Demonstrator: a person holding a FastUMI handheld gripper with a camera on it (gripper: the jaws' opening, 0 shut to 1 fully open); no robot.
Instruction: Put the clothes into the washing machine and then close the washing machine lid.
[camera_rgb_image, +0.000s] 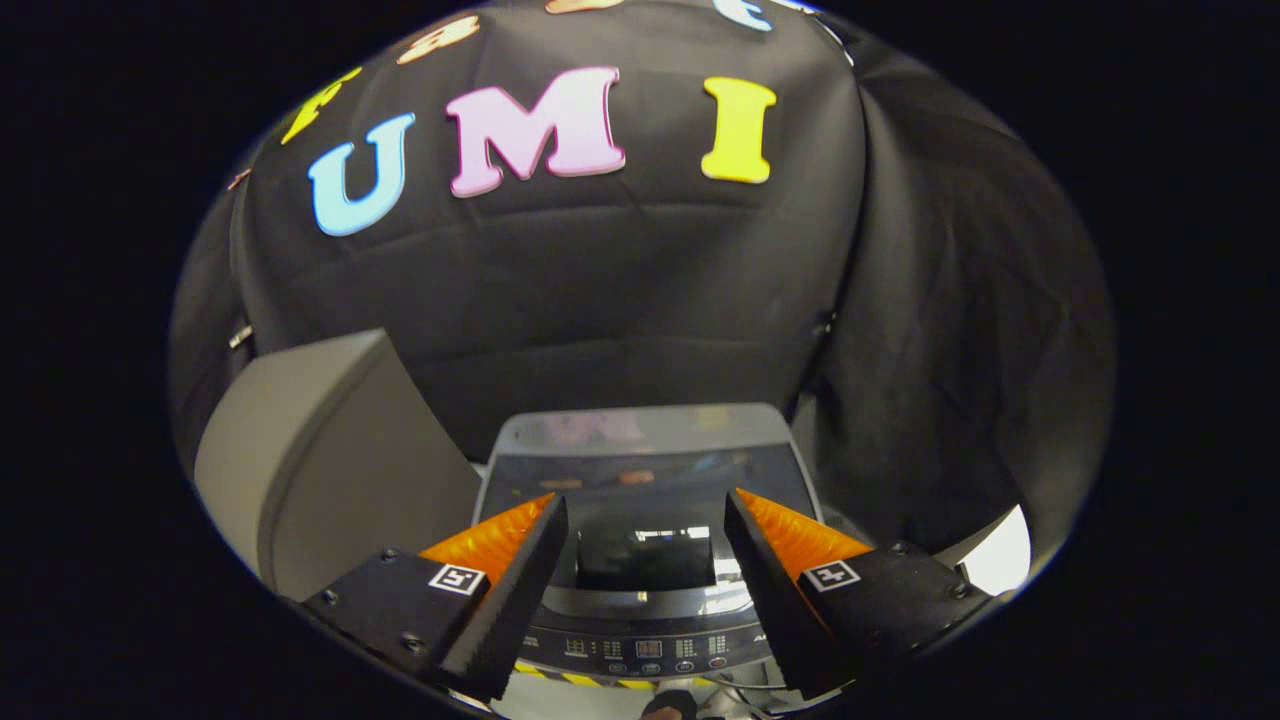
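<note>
Gripper (645, 505) spread wide, nothing between the fingers (520, 565) — poised above the washer (640, 440). Lid (645, 490) down, dark and glossy, just beyond the tips; control panel (650, 650) nearer, low between them. Grey box (330, 450) close beside washer, left.

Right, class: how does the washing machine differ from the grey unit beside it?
The washing machine has a glossy dark lid and button panel; the grey unit is matt and plain. The washing machine sits beyond the fingers of the open gripper; the grey unit stands left of them. Both are boxy.
</note>
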